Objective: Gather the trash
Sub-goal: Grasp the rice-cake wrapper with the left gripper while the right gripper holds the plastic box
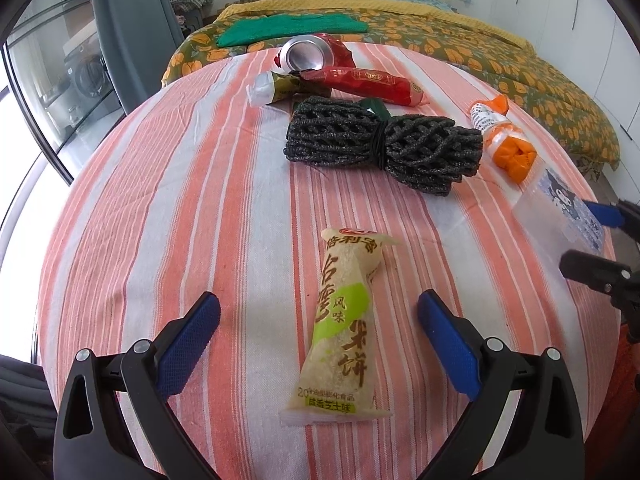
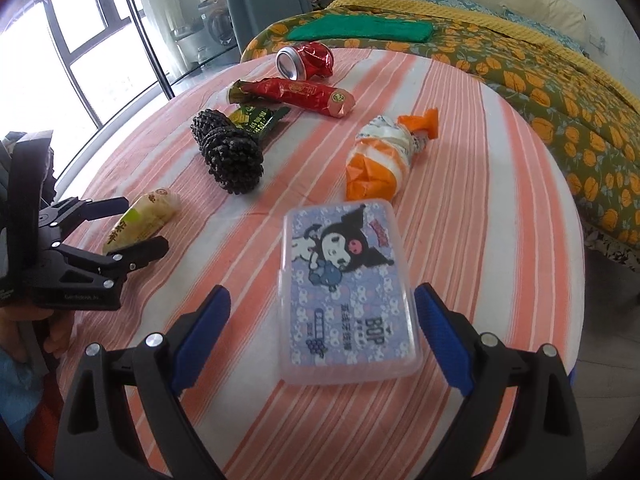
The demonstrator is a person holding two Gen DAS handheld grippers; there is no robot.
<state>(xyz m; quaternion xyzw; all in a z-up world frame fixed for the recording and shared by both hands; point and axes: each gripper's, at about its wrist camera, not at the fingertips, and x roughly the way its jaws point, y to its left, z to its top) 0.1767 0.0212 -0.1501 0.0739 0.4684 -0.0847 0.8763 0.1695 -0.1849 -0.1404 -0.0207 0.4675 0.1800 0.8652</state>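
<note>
Trash lies on a table with a striped cloth (image 1: 180, 208). My left gripper (image 1: 320, 312) is open, its blue pads on either side of a yellow-green rice cracker packet (image 1: 344, 320); this packet also shows in the right wrist view (image 2: 140, 220). My right gripper (image 2: 322, 312) is open around a clear plastic box with a cartoon lid (image 2: 346, 288), also in the left wrist view (image 1: 560, 208). Farther off lie a dark foam net bundle (image 1: 384, 144), an orange and white wrapper (image 1: 504, 140), a red sausage wrapper (image 1: 360, 84), a green wrapper (image 1: 280, 88) and a crushed red can (image 1: 312, 54).
A bed (image 1: 500, 56) with an orange-flowered cover stands behind the table, with a green cloth (image 1: 288, 28) on it. A window and a glass partition (image 2: 80, 40) are to the left. The table's right edge (image 2: 576, 240) drops off beside the bed.
</note>
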